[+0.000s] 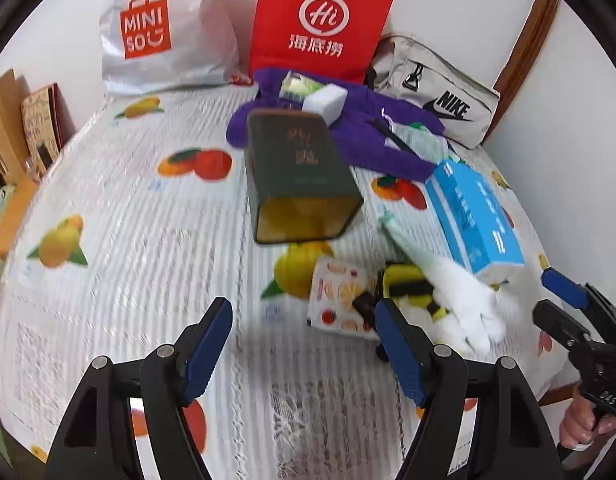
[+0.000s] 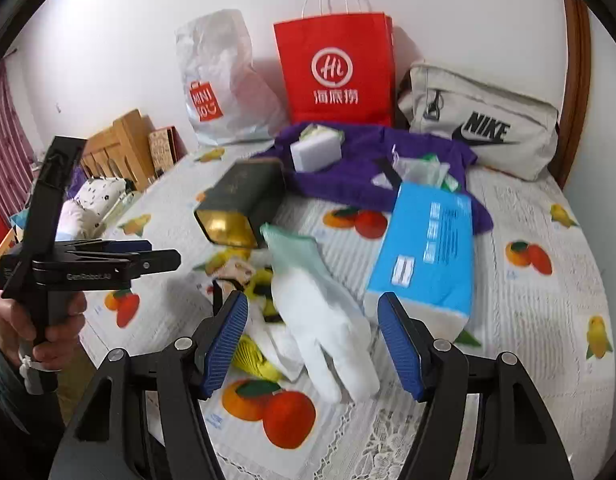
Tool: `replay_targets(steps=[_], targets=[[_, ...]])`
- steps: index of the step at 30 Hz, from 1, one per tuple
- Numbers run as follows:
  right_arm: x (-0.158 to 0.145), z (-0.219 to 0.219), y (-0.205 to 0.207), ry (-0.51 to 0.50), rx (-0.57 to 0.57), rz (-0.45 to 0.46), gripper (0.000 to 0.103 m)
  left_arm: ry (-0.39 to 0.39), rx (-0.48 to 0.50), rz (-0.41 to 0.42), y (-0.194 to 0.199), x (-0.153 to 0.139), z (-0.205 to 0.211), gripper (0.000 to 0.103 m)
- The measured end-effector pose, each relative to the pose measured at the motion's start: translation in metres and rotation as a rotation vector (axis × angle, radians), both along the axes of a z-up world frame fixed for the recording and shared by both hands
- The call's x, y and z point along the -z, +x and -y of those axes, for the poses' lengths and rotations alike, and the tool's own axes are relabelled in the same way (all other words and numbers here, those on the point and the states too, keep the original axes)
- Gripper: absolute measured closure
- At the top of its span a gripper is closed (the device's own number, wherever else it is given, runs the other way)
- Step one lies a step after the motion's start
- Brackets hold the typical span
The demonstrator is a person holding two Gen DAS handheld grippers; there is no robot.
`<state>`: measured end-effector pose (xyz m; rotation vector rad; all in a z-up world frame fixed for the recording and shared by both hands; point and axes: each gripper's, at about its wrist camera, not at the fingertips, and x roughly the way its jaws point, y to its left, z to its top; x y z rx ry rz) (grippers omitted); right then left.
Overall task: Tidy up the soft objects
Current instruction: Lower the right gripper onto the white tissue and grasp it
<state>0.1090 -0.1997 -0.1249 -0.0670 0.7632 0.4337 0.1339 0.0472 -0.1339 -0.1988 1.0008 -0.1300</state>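
Nothing looks sorted yet: a white glove (image 2: 328, 332), yellow sponge (image 2: 253, 354) and purple garment (image 2: 348, 176) lie scattered on the bed (image 2: 548, 320). The left claw (image 1: 303, 354) and right claw (image 2: 312, 344) gape wide and empty, the right above the glove.

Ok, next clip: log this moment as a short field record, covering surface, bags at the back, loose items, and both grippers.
surface: bed with fruit-print cover
bags at back: white Miniso bag, red paper bag, grey Nike bag
loose items: purple garment, white sponge block, dark green tin on its side, blue tissue pack, white glove
left gripper: open, empty
right gripper: open, above the glove, not gripping
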Motion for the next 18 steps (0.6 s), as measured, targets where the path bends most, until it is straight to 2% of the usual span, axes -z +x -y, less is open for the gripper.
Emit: replay_targets(steps=[9,13,18], targets=[[0.033,-0.01,0.002,0.036,-0.028,-0.063,0.037,-0.03,0.008,-0.017,-0.015,0.024,-0.007,0.031],[0.037,-0.03,-0.003,0.028,-0.089,-0.051,0.05,-0.05,-0.022,-0.034,-0.015,0.031,-0.018,0.031],[0.047,-0.063,-0.005,-0.026,-0.166,-0.056,0.056,-0.065,-0.035,-0.023,-0.019,0.032,-0.026,0.031]])
